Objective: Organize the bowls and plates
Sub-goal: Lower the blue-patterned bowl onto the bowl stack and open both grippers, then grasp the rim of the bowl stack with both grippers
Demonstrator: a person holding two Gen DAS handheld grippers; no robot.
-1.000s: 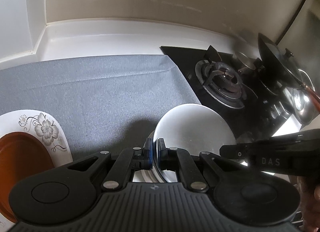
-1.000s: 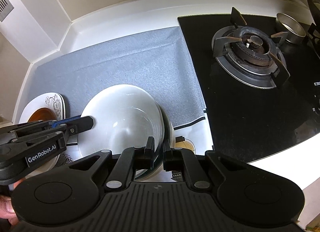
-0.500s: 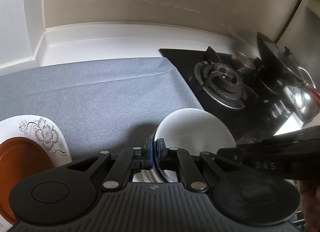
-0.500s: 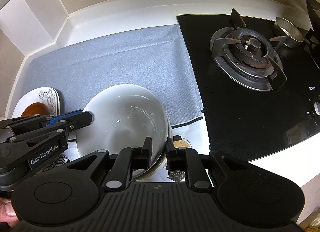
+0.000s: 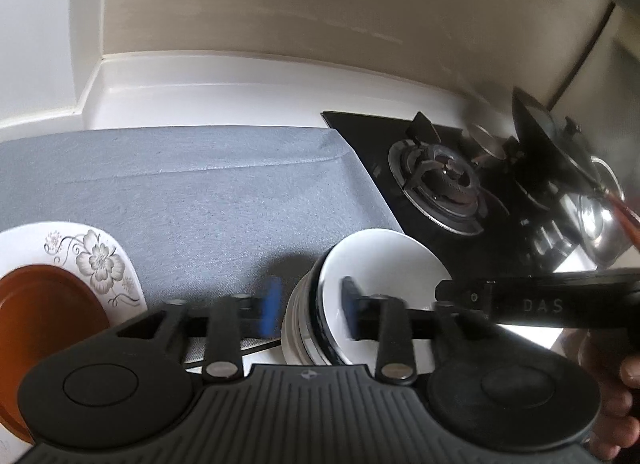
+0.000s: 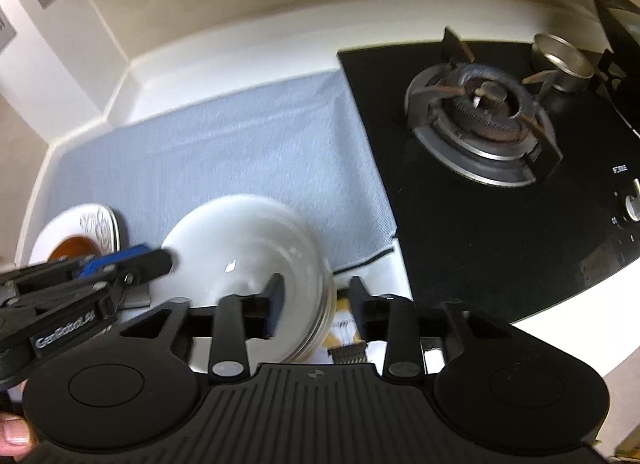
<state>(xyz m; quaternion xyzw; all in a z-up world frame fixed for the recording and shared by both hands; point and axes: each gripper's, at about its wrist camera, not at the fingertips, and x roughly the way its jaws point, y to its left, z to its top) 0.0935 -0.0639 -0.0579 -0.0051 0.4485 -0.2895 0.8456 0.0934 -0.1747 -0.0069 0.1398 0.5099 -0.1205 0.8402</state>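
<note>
Both grippers stand over a stack of white bowls (image 6: pixel 244 248) at the near edge of the grey counter mat (image 6: pixel 248 151), just left of the black gas hob (image 6: pixel 492 167); the top bowl nests in the ones beneath, whose rims show as bands at the stack's right side. The left gripper (image 5: pixel 308 314) straddles the left rim of the stack; its jaws are opening, the blue-padded left finger outside the rim and the right finger over the bowl's inside, both clear of the rim, so nothing is held. The right gripper (image 6: pixel 316 304) straddles the right rim in the same way; its jaws are opening too, the left finger inside the bowl and the right finger outside, neither pressing on the rim as far as the blurred frame shows. To the left of the stack, well apart from it, a white plate with a grey flower pattern (image 5: pixel 100 260) lies on the mat, and a brown plate (image 5: pixel 44 328) rests on top of it. A small steel cup (image 6: pixel 564 59) sits at the back of the hob beside the burner (image 6: pixel 484 119). A person's fingers (image 5: pixel 616 404) grip the handle of the right gripper at the edge of the left wrist view.
</note>
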